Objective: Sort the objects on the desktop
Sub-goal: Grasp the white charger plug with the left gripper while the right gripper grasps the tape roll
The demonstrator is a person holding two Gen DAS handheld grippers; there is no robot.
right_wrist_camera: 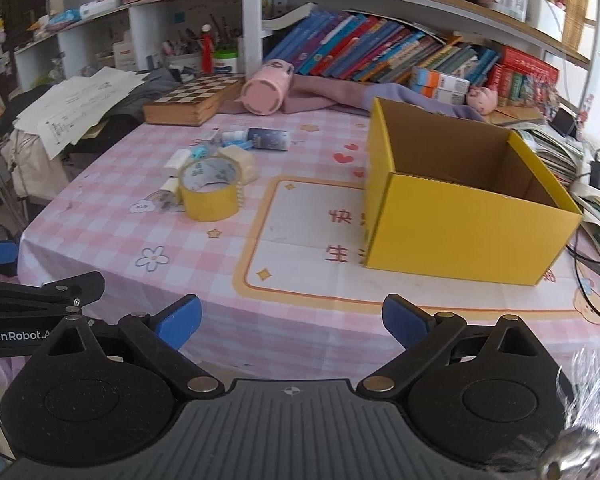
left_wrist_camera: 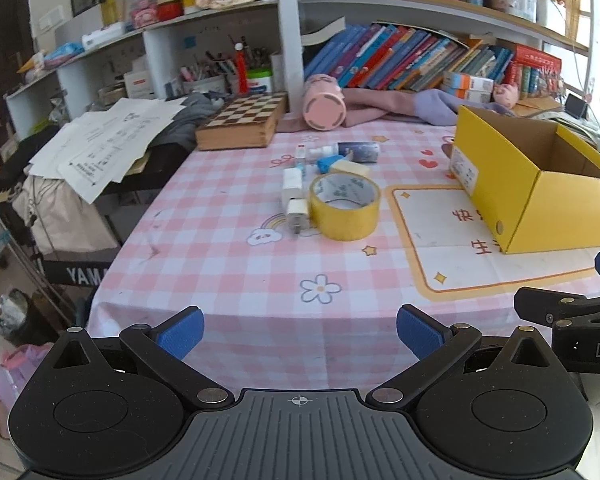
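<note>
A yellow tape roll [left_wrist_camera: 344, 206] [right_wrist_camera: 210, 190] lies on the pink checked tablecloth [left_wrist_camera: 204, 248] among small items: white chargers [left_wrist_camera: 294, 196], a cream eraser [left_wrist_camera: 350, 168], small bottles [left_wrist_camera: 324, 152] and a dark blue tube [left_wrist_camera: 360, 151]. An open, empty yellow cardboard box [left_wrist_camera: 540, 184] [right_wrist_camera: 464, 200] stands to their right. My left gripper [left_wrist_camera: 300, 332] is open and empty at the table's near edge. My right gripper [right_wrist_camera: 292, 320] is open and empty, near the edge in front of the box.
A chessboard box [left_wrist_camera: 240, 124], a pink cup on its side [left_wrist_camera: 324, 106] and purple cloth [left_wrist_camera: 400, 104] lie at the back. Papers [left_wrist_camera: 100, 148] overhang the left. Bookshelves stand behind. Cables and magazines [right_wrist_camera: 596, 216] lie right of the box.
</note>
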